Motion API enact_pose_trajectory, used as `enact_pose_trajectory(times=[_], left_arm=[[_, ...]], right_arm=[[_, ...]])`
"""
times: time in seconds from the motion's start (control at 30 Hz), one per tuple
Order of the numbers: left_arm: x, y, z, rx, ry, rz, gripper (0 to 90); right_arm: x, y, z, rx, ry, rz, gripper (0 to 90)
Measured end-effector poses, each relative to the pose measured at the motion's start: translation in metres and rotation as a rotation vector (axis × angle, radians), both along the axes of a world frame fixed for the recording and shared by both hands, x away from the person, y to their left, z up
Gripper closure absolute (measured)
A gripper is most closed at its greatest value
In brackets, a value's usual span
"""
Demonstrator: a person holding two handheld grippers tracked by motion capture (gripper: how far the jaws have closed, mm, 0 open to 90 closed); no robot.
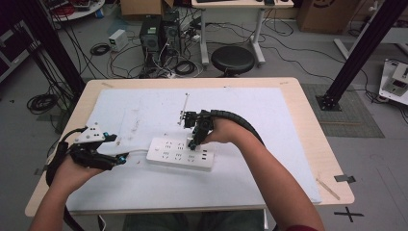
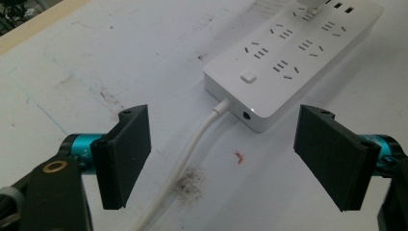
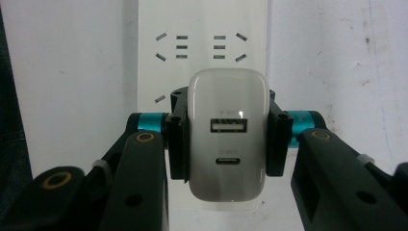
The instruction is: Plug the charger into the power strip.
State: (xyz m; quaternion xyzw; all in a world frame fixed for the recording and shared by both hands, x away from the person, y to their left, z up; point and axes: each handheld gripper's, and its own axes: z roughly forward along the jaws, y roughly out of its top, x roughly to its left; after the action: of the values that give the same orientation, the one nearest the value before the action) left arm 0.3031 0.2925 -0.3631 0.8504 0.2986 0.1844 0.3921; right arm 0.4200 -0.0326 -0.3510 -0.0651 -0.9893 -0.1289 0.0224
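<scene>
1. Two handheld grippers work over a white power strip (image 1: 180, 155) on a white mat (image 1: 144, 108) that covers a wooden table (image 1: 312, 144).
2. Right gripper (image 3: 228, 139) is clamped on a white USB charger (image 3: 228, 139), one black jaw pressed to each side of its body, in the right gripper view.
3. Seen along those jaws, the charger sits squarely between them, its face with two ports turned toward the camera, and the power strip runs straight ahead beyond it and beneath it.
4. Whether the charger's prongs are seated in a socket cannot be told; the charger's body hides the contact.
5. From the high view, the right gripper (image 1: 193, 143) points down onto the strip's middle sockets, held by the person's right hand (image 1: 222, 132).
6. Left gripper (image 2: 221, 159) stands spread wide with nothing between its jaws.
7. Ahead of that gripper, in the left gripper view, lies the strip's near end (image 2: 250, 108), just beyond the jaw tips, with its square button (image 2: 248, 76) on top.
8. White cable (image 2: 185, 159) leaves that end and runs back between the open jaws, closer to the left one, touching neither.
9. Small red mark (image 2: 238, 157) and a dark smudge (image 2: 190, 185) lie on the mat between the jaws.
10. From the high view, the left gripper (image 1: 122, 158) rests beside the strip's left end.
</scene>
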Motion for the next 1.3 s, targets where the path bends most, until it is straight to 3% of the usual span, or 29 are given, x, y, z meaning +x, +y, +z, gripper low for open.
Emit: enact_pose_trajectory(times=[0.37,0.47,0.6,0.7,0.83,1.0,1.2,1.3], left_arm=[[-0.002,0.007,0.000,-0.006,-0.005,0.017,20.7],[-0.002,0.008,0.000,0.000,-0.003,0.017,20.7],[0.000,0.004,0.001,-0.005,-0.004,0.014,20.7],[0.003,0.000,0.002,0.002,-0.003,0.004,20.7],[0.005,-0.006,0.006,0.004,-0.018,-0.005,20.7],[0.007,-0.009,0.006,0.009,-0.013,-0.013,20.7],[0.008,-0.016,0.005,0.007,-0.016,-0.021,20.7],[0.007,-0.018,0.005,0.005,-0.018,-0.026,20.7]], right_arm=[[0.000,0.007,-0.009,-0.028,-0.006,0.017,63.5],[-0.006,0.011,-0.014,-0.063,-0.045,0.031,63.7],[-0.001,0.009,-0.016,-0.048,-0.014,0.014,63.8],[-0.010,0.011,-0.016,-0.059,-0.069,0.024,63.8],[-0.002,0.005,-0.018,-0.026,-0.023,0.011,63.9],[-0.011,0.009,-0.018,-0.048,-0.078,0.019,63.9],[-0.011,0.016,-0.021,-0.085,-0.076,0.023,63.8],[-0.009,0.014,-0.021,-0.078,-0.069,0.029,63.9]])
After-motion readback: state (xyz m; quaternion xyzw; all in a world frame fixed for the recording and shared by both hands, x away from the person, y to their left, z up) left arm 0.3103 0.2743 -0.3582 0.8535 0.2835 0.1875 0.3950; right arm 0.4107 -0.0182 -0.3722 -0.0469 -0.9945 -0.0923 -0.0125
